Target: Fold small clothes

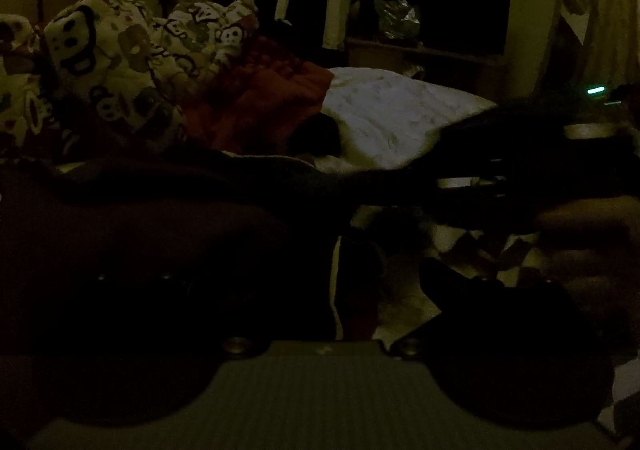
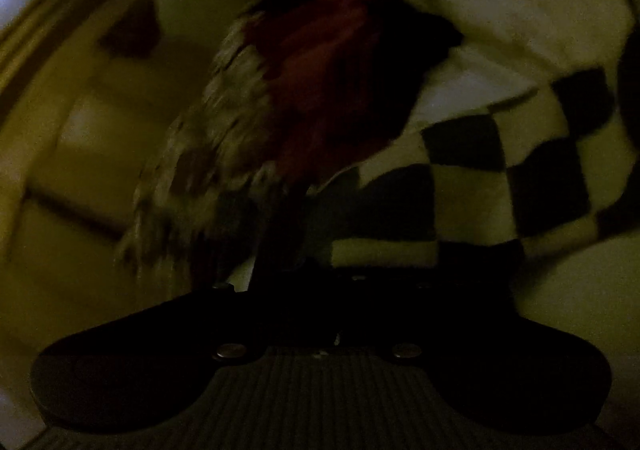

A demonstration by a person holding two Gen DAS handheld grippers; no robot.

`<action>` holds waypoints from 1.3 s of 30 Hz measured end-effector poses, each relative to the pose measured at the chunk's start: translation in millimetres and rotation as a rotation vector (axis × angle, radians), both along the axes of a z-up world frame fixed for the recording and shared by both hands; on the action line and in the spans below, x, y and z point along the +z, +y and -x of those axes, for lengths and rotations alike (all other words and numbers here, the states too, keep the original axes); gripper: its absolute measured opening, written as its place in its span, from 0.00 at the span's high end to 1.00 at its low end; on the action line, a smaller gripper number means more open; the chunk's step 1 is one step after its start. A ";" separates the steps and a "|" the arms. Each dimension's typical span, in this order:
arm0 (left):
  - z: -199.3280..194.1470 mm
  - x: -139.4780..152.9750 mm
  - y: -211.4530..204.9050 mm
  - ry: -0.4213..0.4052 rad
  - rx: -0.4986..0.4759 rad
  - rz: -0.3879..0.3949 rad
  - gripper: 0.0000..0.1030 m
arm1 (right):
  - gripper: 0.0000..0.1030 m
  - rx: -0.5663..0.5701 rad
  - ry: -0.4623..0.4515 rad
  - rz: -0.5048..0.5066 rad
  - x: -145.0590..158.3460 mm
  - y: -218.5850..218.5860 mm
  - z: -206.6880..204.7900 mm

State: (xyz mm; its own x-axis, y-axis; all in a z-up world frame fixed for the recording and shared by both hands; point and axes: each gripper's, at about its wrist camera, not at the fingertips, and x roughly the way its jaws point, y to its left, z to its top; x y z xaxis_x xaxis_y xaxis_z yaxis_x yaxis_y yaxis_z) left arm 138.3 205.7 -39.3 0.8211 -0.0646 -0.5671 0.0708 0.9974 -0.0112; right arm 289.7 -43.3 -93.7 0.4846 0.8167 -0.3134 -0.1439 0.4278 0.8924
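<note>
Dim bedroom, messy bed [image 1: 400, 114], and we're at the grab step: our right gripper [image 2: 280, 250] looks clenched on the red-and-patterned garment [image 2: 320, 82] over the checkered blanket [image 2: 472, 170], left jaws too dark to call, so next we'd lift and spread it flat.

Both views are very dim, with a yellow-green cast and coarse grain. In the left wrist view the lower half sinks into near-black shadow; only the monkey-print quilt [image 1: 112, 62] and white bedding [image 1: 392, 110] catch weak light, and a small green light [image 1: 596, 90] glows at the right edge. The right wrist view is smeared by motion blur, strongest on the red cloth [image 2: 320, 82]. Fisheye curvature darkens the corners.
</note>
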 end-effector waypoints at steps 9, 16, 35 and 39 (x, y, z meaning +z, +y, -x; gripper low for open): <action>0.9 10.7 -24.7 -0.006 -0.006 -0.074 0.00 | 0.92 0.490 -0.118 0.228 123.7 -126.8 50.4; -6.6 13.6 -64.2 0.018 -0.122 -0.072 0.00 | 0.93 0.341 0.129 0.795 105.8 -272.9 89.4; -17.2 -84.5 -243.5 -0.047 -0.432 -0.605 0.00 | 0.94 -0.159 0.213 0.830 31.3 -441.5 114.6; -25.2 -93.0 -259.3 -0.083 -0.460 -0.595 0.06 | 0.93 -0.141 0.199 0.824 25.5 -442.1 120.0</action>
